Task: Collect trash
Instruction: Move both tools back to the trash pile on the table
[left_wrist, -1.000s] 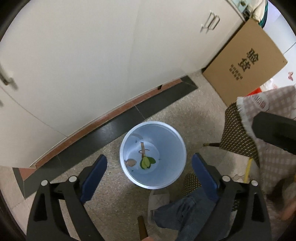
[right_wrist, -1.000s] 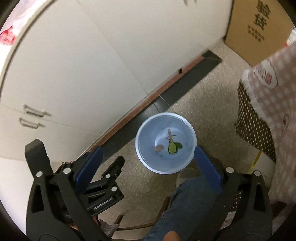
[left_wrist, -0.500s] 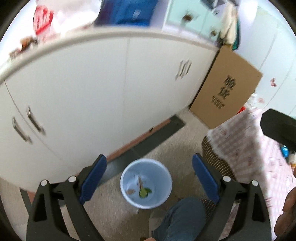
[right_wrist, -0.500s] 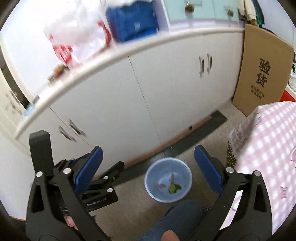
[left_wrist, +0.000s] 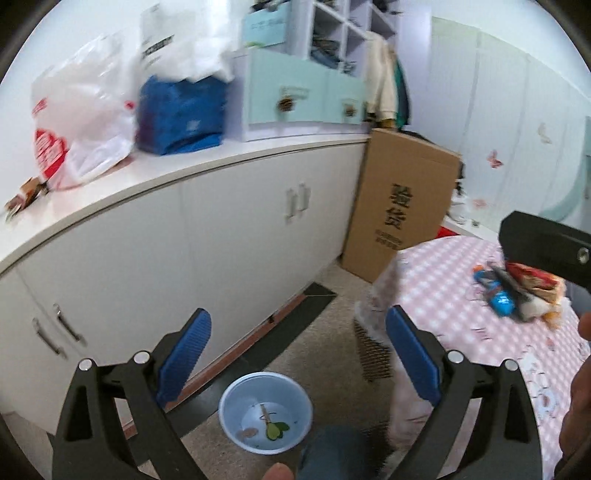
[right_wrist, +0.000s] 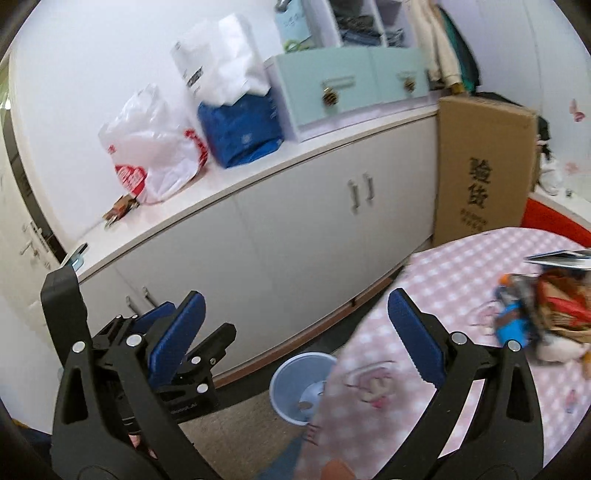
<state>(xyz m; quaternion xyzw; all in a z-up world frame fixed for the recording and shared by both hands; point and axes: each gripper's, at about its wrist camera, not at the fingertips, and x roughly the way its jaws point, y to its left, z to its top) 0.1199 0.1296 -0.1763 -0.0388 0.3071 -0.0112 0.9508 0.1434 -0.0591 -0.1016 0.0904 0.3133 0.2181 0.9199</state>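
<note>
Jaws of both grippers wide apart, empty, above blue bin (left_wrist: 266, 413); wrappers (right_wrist: 535, 314) on pink checked table (right_wrist: 461, 266) beside it.

The right gripper (right_wrist: 295, 332) hangs with jaws wide apart and empty. Wrappers (right_wrist: 546, 317) lie heaped near the right edge of the pink checked table (right_wrist: 461, 266). On the floor, partly behind the table's edge, stands a blue bin (right_wrist: 291, 384).

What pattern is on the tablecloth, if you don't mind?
Pink and white checks on the tablecloth; right wrist view.
</note>
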